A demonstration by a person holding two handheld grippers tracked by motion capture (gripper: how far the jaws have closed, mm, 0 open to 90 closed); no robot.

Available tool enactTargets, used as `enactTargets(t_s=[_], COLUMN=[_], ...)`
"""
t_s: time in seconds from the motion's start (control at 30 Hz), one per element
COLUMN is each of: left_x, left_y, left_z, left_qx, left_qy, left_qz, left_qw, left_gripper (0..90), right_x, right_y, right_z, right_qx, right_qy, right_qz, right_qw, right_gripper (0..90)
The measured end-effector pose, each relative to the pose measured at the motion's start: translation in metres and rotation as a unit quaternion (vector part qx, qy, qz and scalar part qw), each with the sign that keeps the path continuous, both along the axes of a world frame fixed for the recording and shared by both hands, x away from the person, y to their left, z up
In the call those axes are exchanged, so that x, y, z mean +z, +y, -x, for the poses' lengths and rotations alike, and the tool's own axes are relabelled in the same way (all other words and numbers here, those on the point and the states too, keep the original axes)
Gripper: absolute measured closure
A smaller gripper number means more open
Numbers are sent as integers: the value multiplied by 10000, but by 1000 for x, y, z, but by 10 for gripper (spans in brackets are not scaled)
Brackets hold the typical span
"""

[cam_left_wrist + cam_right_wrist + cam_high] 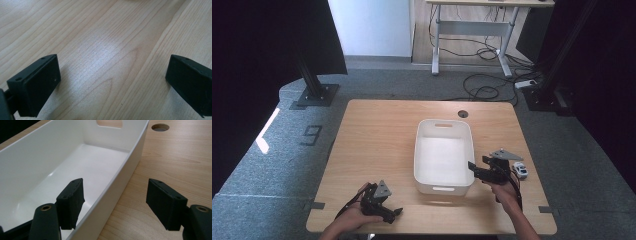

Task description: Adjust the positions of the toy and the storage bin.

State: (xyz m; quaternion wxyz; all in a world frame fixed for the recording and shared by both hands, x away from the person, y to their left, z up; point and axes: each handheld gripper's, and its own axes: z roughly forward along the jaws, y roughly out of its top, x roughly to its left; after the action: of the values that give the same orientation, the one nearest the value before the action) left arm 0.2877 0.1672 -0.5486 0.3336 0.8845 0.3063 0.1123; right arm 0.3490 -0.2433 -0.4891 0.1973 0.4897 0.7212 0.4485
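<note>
Over on the left, the person's left gripper (384,207) is sitting low at the near edge of the wooden table (377,135), well apart from everything else; in the left gripper view its jaws are standing wide apart with nothing but bare wood grain between them. Moving toward the middle, a white plastic bin (424,150) is lying lengthwise on the table, its cut-out handles facing the near and far ends, and its inside is looking bare and glossy in the right gripper view. Just beyond its far right corner a round cable hole (463,114) is showing in the tabletop. Further right, the right gripper (476,170) is hovering at the bin's near right corner, and its jaws are straddling the bin's right wall (117,185): one jaw is hanging over the inside, the other over the table outside, both spread and pressing on nothing. Just to the right of that hand, a small white toy car (520,170) with blue windows is resting on the table, near the gripper but outside its jaws.
</note>
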Motion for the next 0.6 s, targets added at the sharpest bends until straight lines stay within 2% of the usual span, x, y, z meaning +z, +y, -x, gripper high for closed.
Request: enactTargets(t_s=[0.3,0.6], left_x=[0,0], left_y=[0,0], left_z=[0,0], left_qx=[1,-1], left_qy=[0,-1], left_qz=[2,-1], left_qw=[10000,10000], left_gripper=[0,0], right_x=[6,11], right_y=[-10,-21], right_z=[9,15], right_qx=[72,-3], right_qy=[-139,-161], right_qz=[111,56], right_qw=[9998,9999], right_gripper=[295,295])
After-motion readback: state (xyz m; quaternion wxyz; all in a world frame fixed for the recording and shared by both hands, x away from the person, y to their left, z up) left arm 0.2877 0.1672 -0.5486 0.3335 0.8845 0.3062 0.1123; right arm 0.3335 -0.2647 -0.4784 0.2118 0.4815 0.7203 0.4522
